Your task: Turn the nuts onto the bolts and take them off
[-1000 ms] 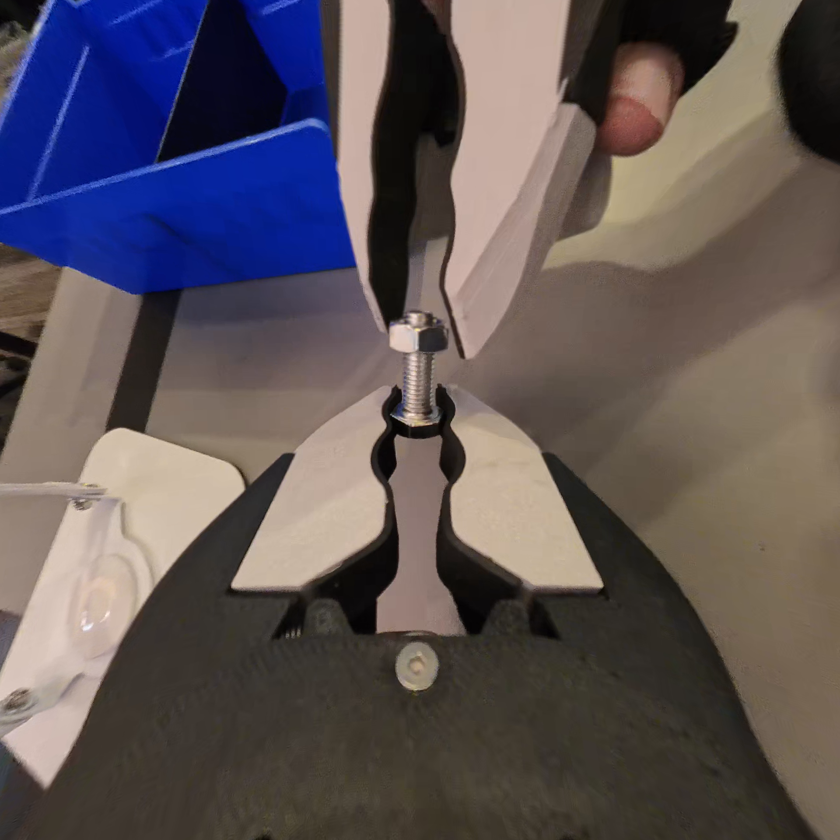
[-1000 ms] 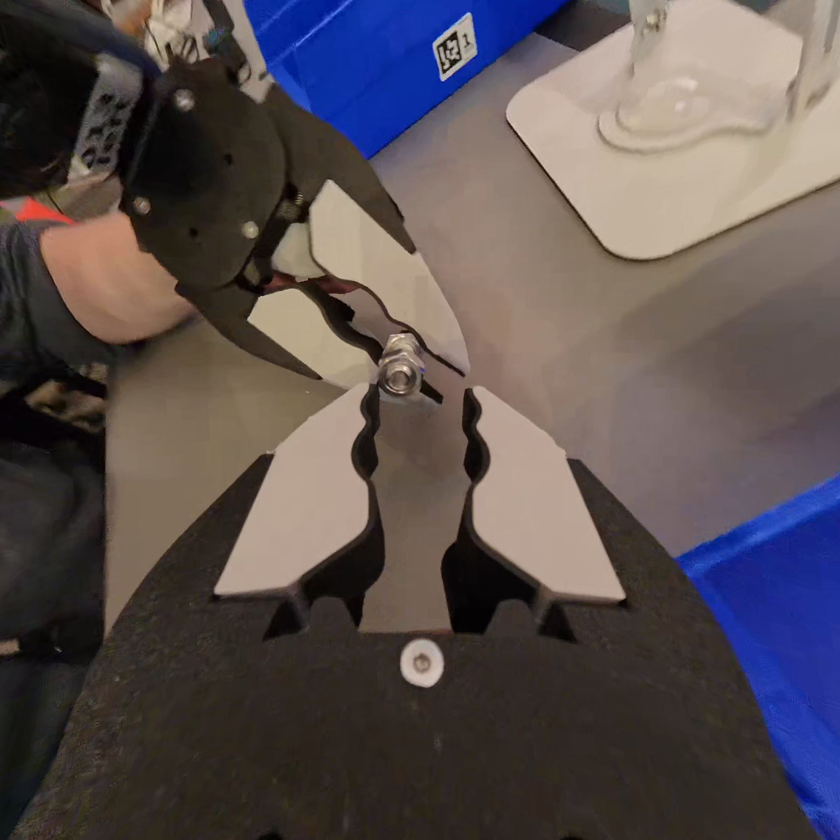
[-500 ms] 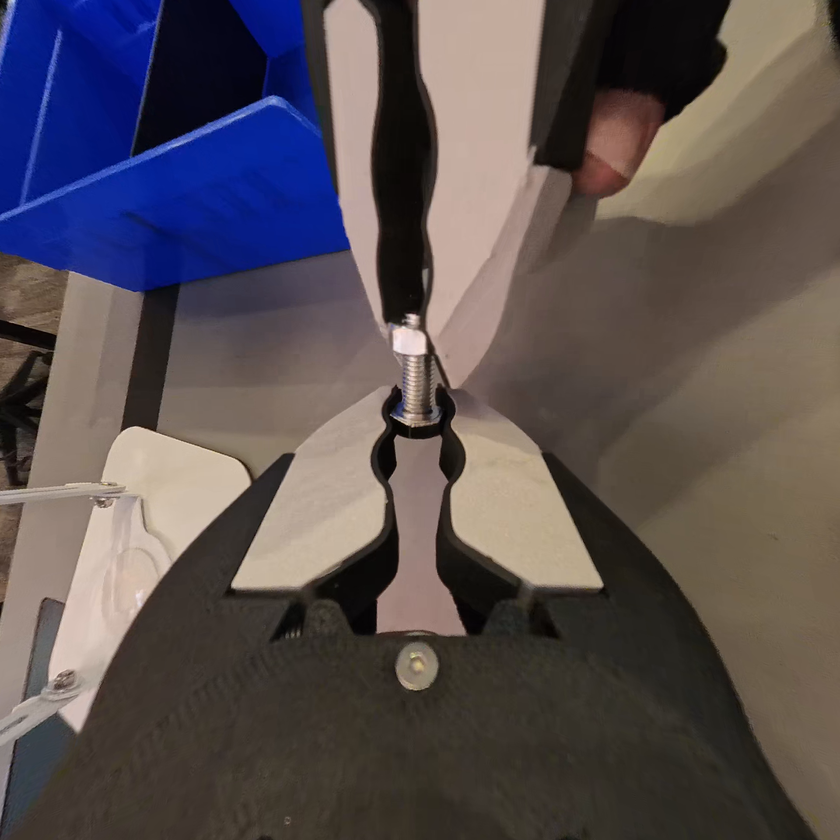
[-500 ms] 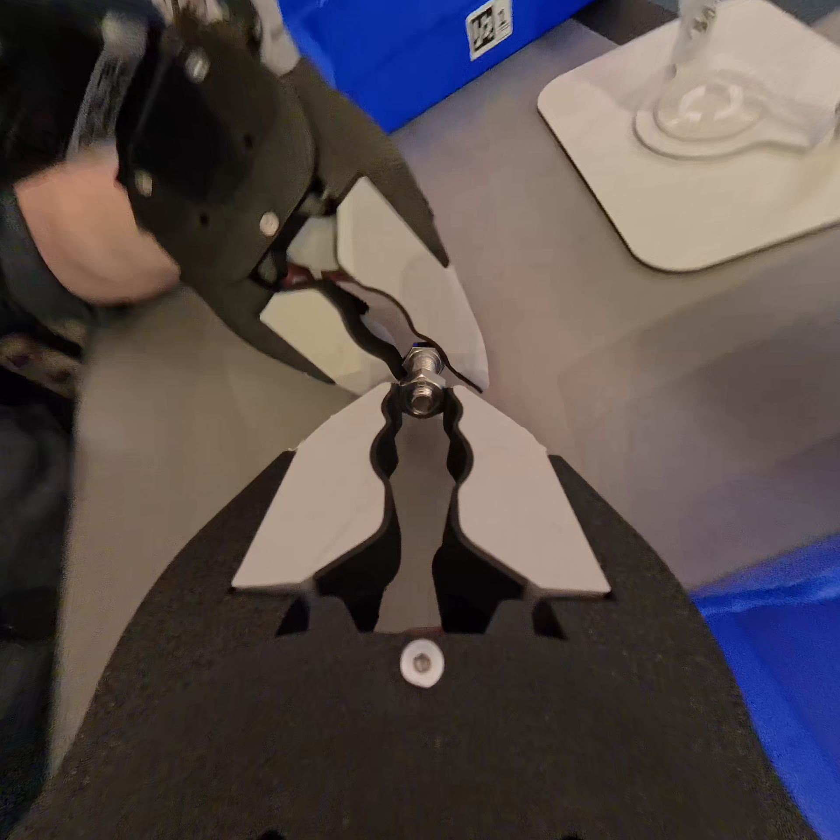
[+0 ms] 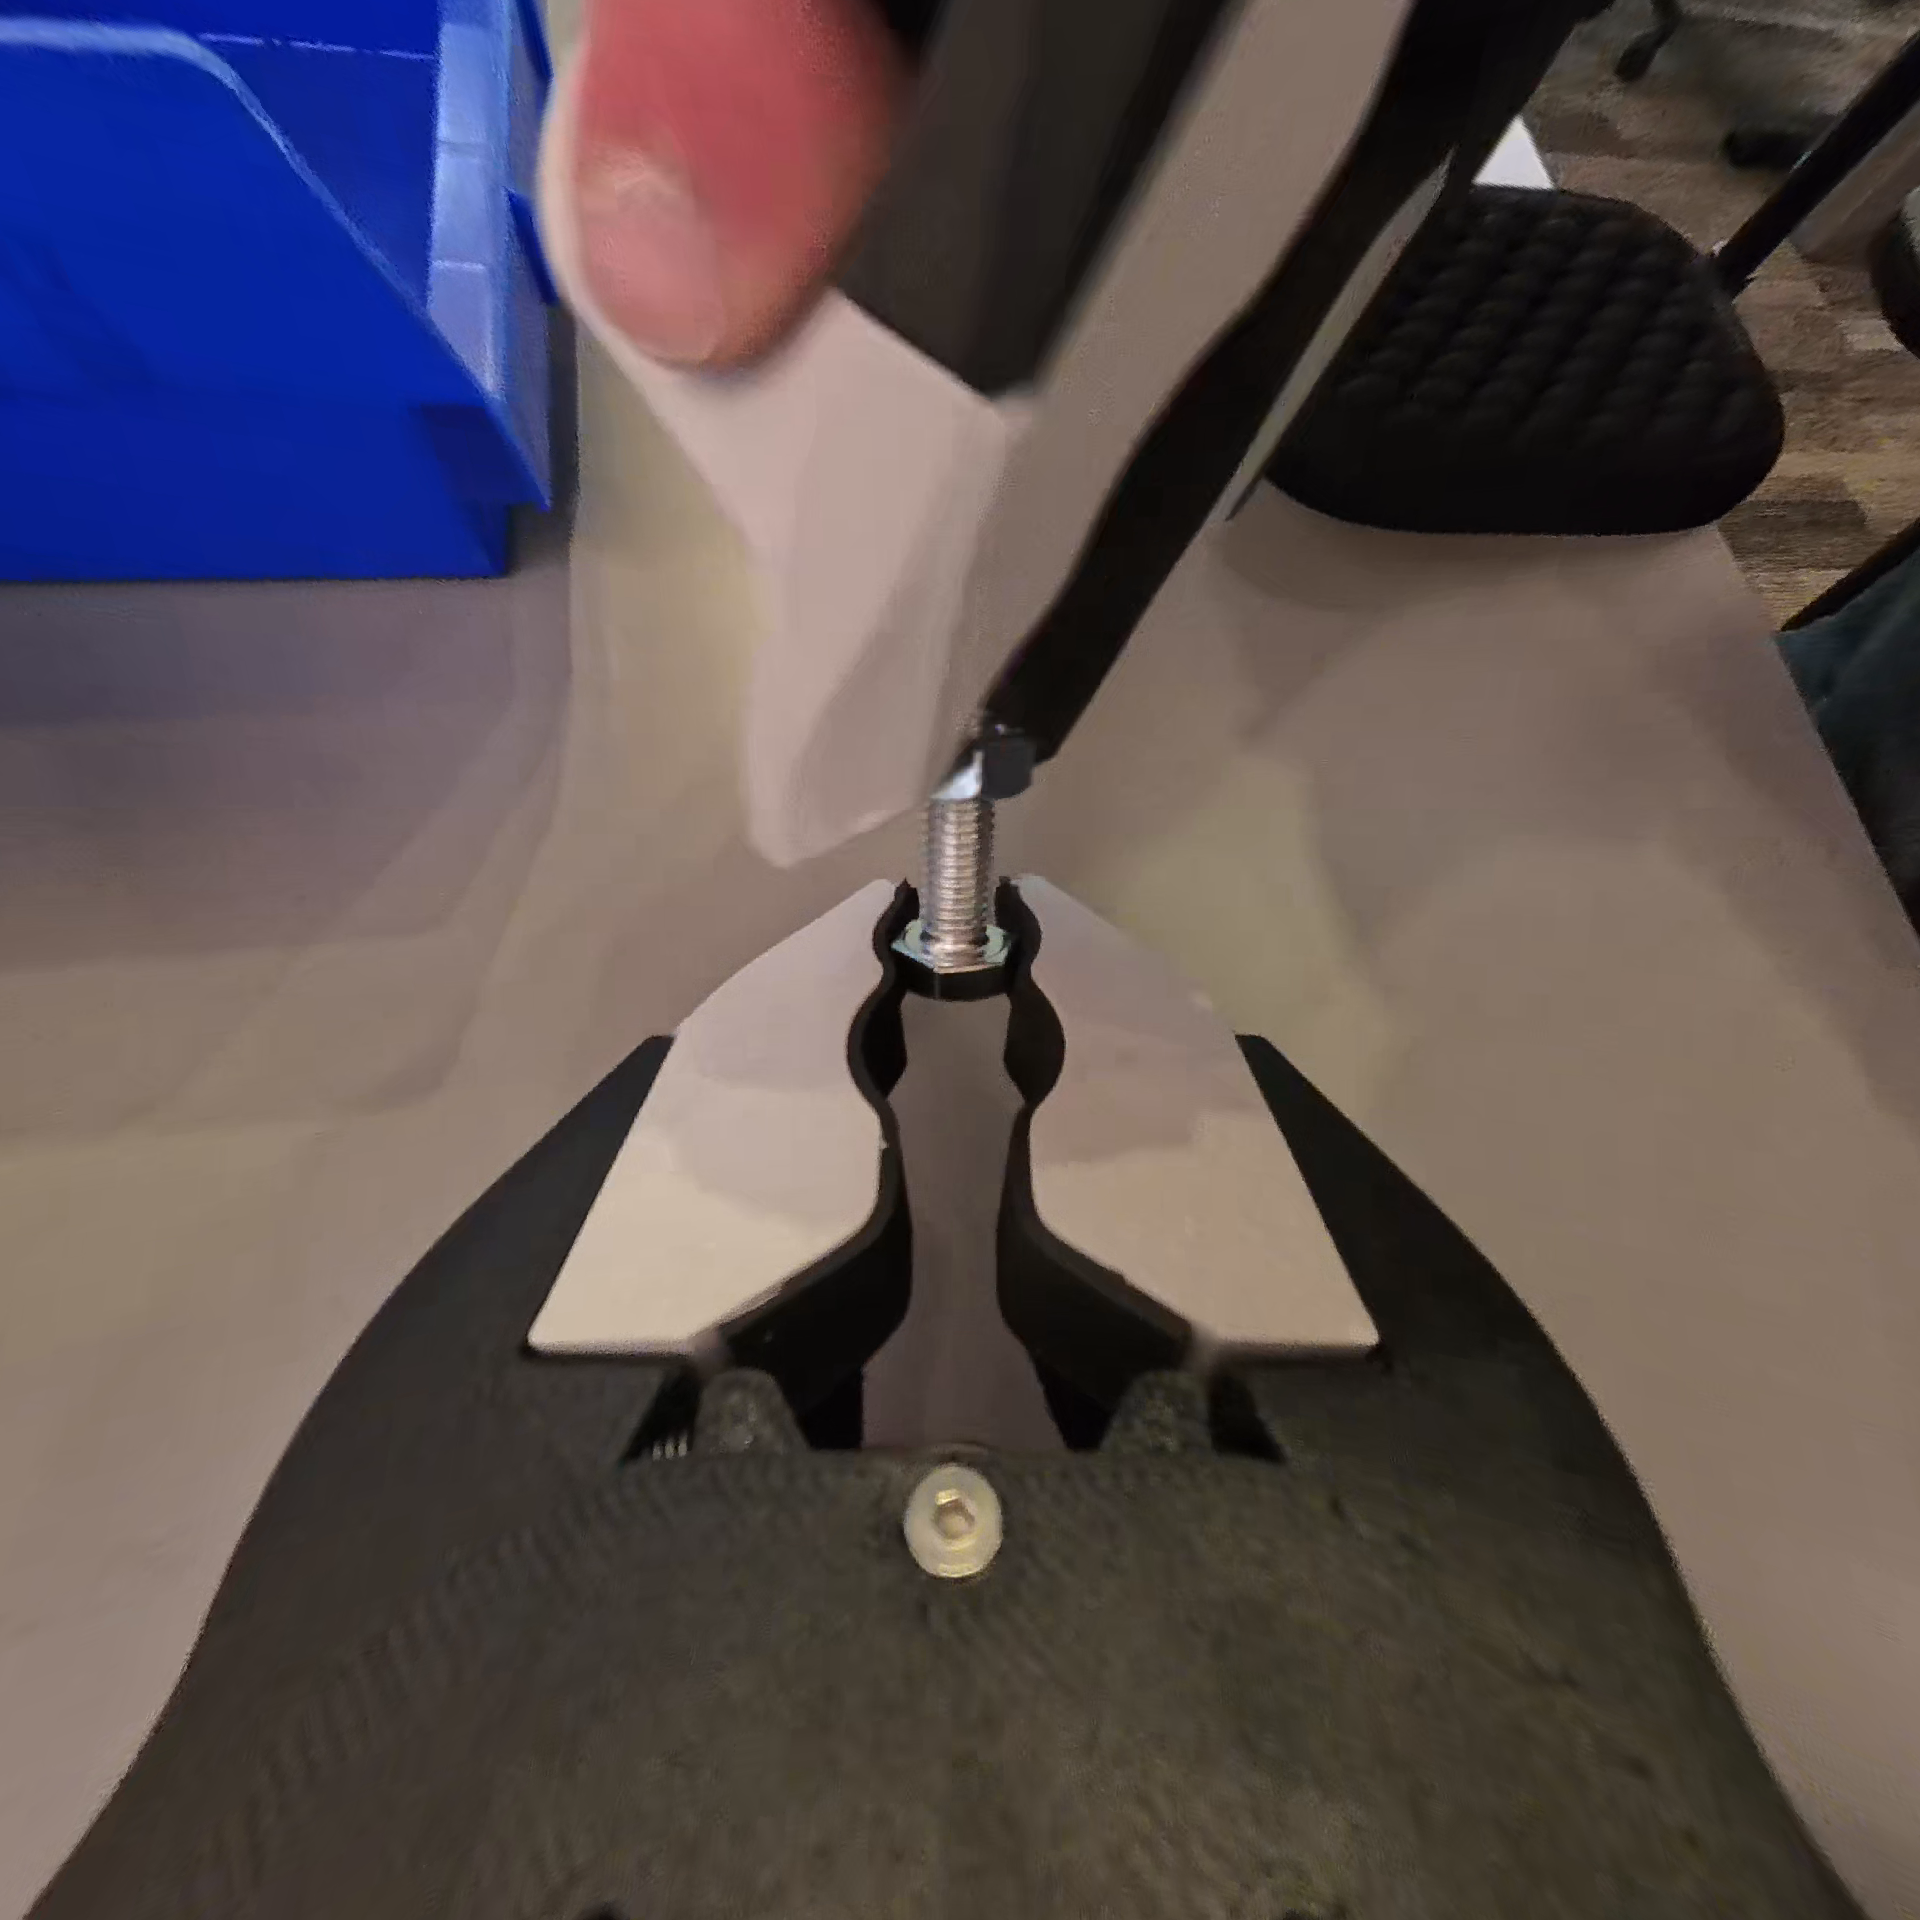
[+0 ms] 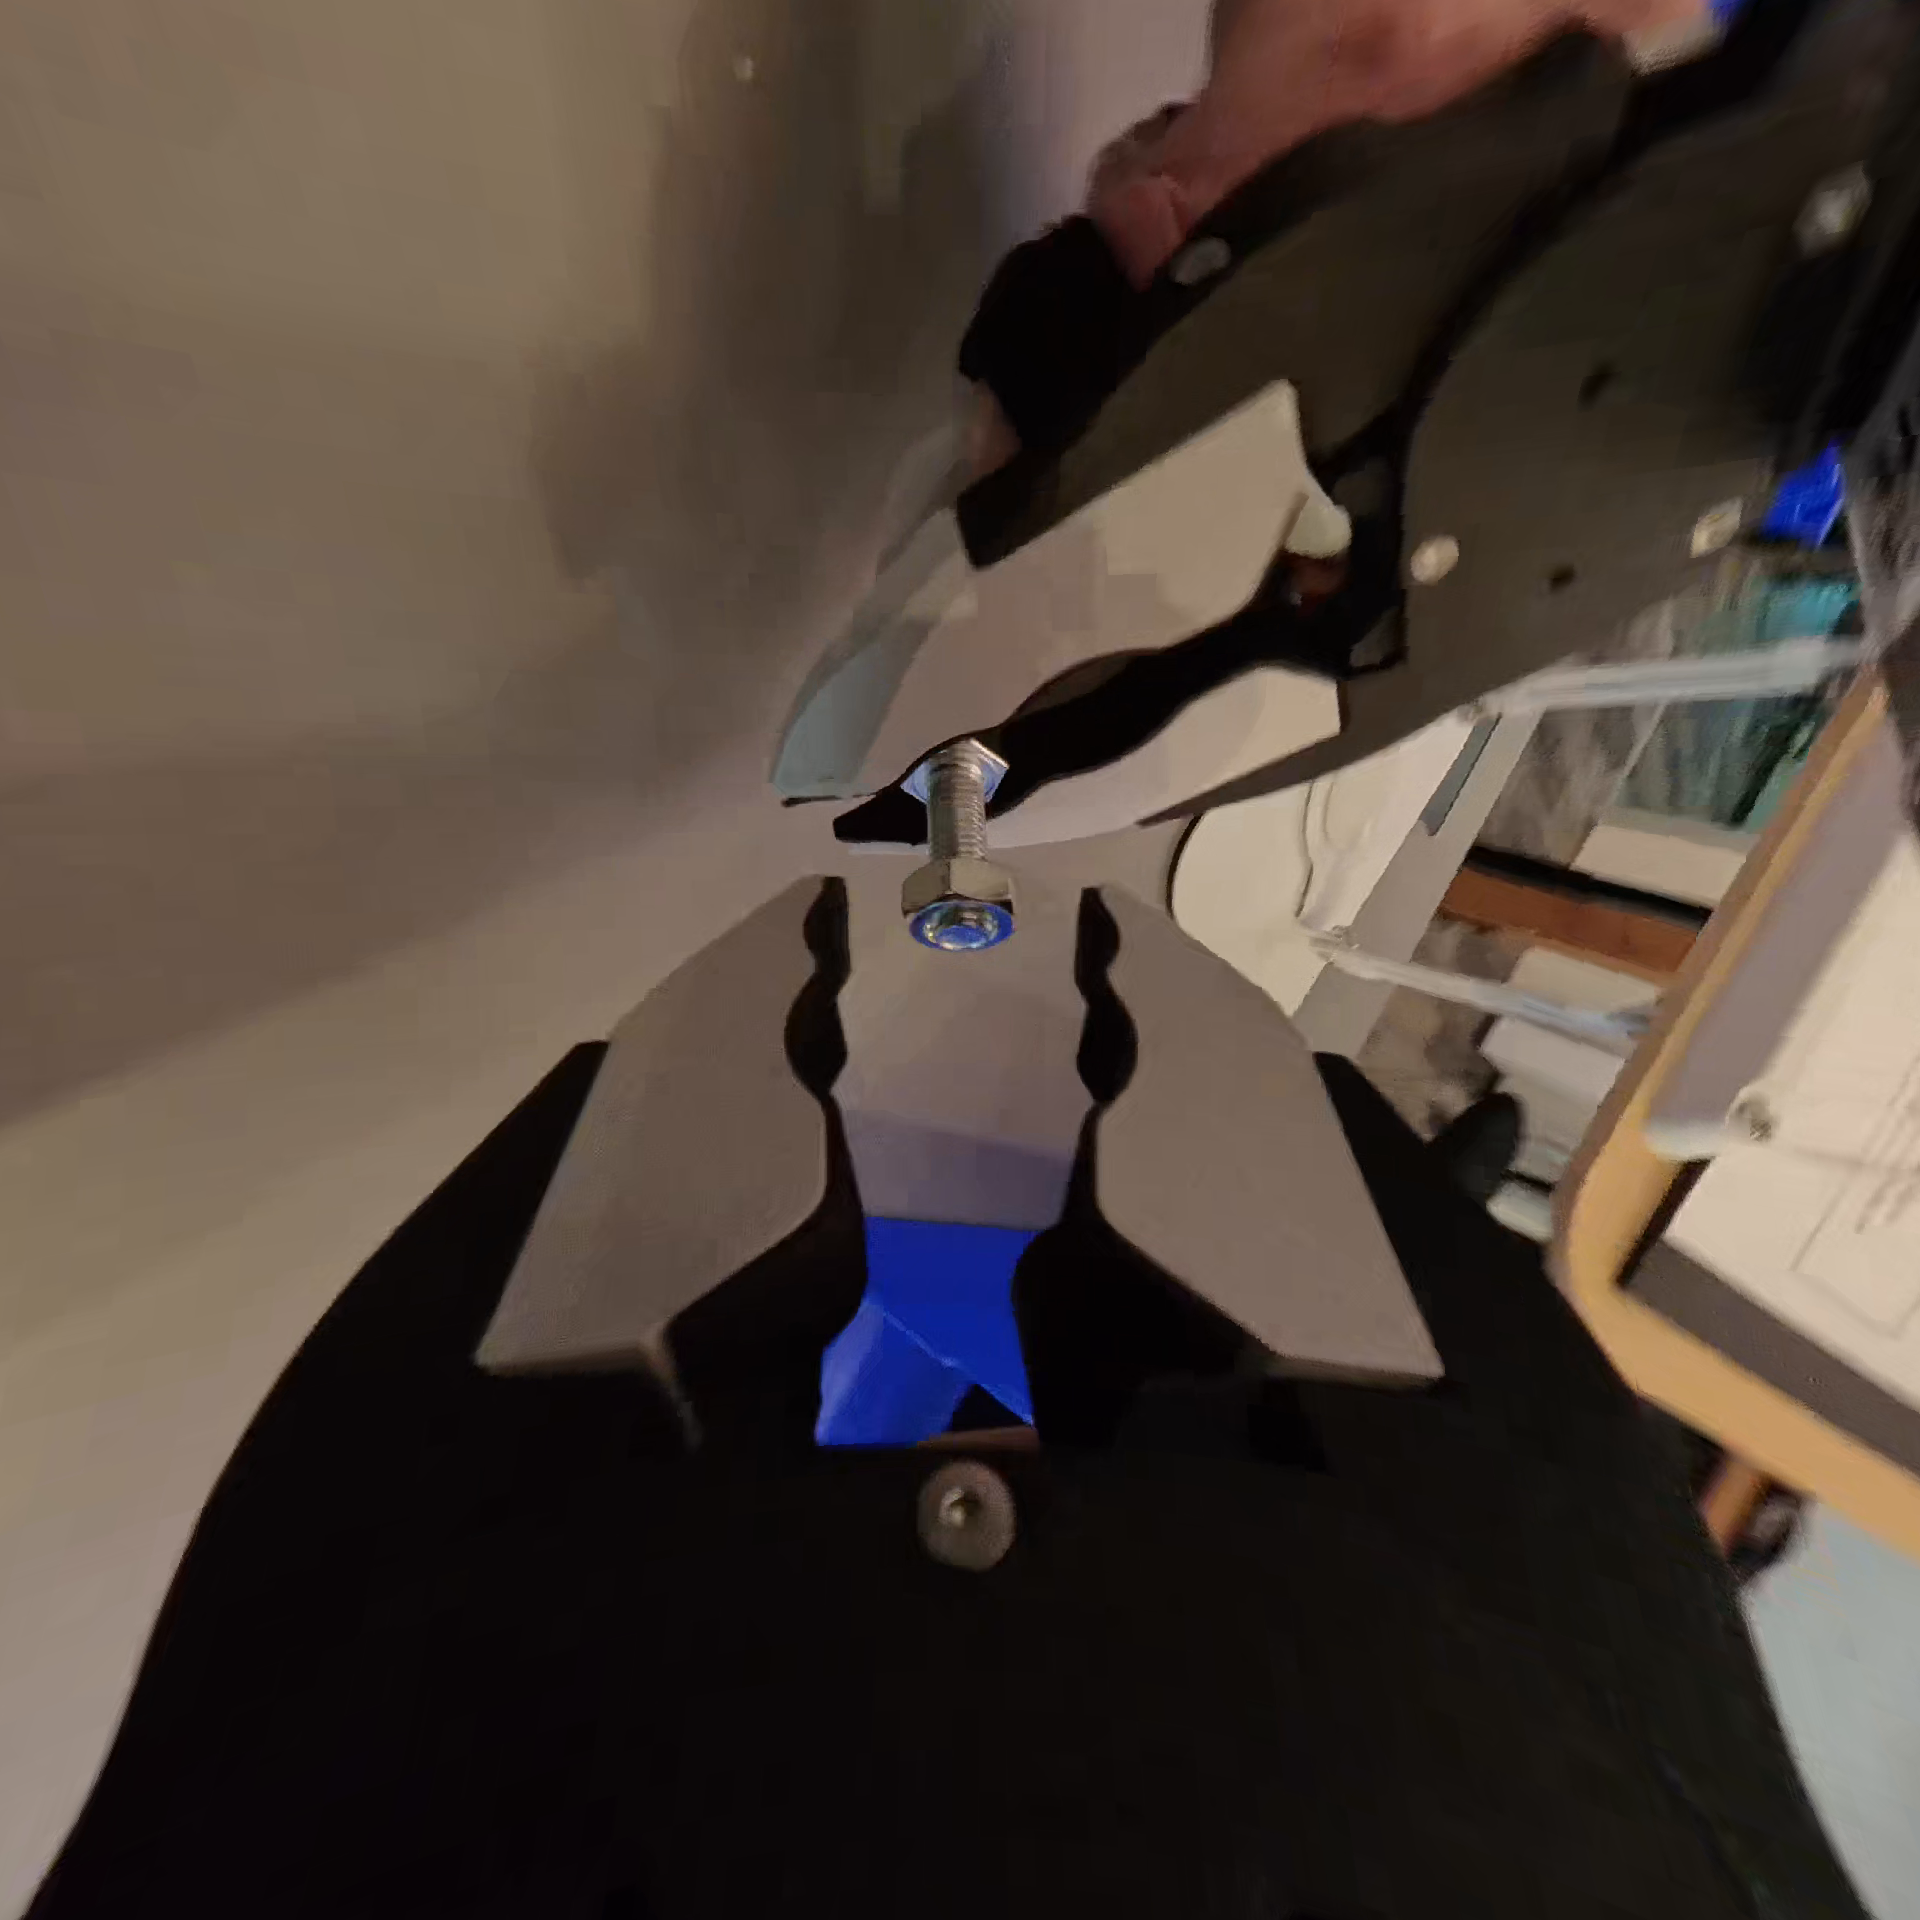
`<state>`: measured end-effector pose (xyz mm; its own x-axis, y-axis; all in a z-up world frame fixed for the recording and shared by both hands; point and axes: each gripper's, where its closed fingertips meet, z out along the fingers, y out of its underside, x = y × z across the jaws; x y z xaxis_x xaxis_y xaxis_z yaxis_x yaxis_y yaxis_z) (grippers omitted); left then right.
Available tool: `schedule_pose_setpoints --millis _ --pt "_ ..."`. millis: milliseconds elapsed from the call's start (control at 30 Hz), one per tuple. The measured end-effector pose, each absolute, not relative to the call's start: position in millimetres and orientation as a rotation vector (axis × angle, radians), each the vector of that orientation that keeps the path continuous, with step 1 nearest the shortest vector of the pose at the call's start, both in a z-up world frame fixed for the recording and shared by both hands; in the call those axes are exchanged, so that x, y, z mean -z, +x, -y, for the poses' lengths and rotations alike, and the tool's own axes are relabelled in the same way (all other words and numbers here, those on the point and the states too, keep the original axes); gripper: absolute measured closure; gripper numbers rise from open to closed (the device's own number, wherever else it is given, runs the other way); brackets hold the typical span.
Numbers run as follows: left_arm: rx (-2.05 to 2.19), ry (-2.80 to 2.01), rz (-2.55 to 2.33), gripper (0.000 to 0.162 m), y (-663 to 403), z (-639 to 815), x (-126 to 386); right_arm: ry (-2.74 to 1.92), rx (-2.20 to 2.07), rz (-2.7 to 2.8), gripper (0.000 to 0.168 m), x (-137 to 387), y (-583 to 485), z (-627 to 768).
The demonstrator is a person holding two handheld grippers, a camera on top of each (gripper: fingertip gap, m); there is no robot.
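Note:
My left gripper (image 5: 951, 906) is shut on the head of a silver bolt (image 5: 961, 868), and the threaded shaft points away from it. A silver hex nut (image 5: 992, 771) sits at the far end of the shaft. My right gripper (image 6: 956, 906) faces the bolt end-on. Its fingers (image 6: 717, 1122) stand apart on either side of the nut (image 6: 956, 891) without touching it. In the right wrist view the left gripper (image 6: 920, 792) comes in from the upper right, holding the bolt (image 6: 951, 821). In the left wrist view the right gripper (image 5: 935, 795) comes down from above.
A blue bin (image 5: 239, 312) stands on the grey table (image 5: 312, 935) at the far left. A black chair seat (image 5: 1538, 374) lies beyond the table's right edge. In the right wrist view a wood-edged board (image 6: 1621, 1299) and a clear stand (image 6: 1507, 997) lie to the right. Both grippers' tips are close together, under 4 cm apart.
The right gripper was shut on the nut half a second ago; it has since rolled strongly and opened off it. The left gripper kept hold of the bolt and also swung round.

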<state>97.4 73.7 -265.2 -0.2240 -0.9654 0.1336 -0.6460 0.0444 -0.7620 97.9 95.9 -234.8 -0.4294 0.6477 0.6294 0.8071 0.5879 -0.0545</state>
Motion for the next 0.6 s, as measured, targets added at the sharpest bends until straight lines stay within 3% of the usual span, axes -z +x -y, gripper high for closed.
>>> schedule_pose_setpoints --millis 333,467,600 --pt "0.712 -1.583 -1.751 0.147 103.4 -109.9 256.4 -1.996 -0.558 1.268 0.132 224.3 108.3 -104.3" --pt "0.566 -1.549 -1.722 0.147 106.4 -117.9 254.1 -2.119 -0.936 0.935 0.134 223.8 105.6 -102.3" --pt "0.478 -1.525 -1.738 0.147 108.2 -118.5 257.5 -2.134 -1.020 0.861 0.138 225.8 102.1 -100.4"
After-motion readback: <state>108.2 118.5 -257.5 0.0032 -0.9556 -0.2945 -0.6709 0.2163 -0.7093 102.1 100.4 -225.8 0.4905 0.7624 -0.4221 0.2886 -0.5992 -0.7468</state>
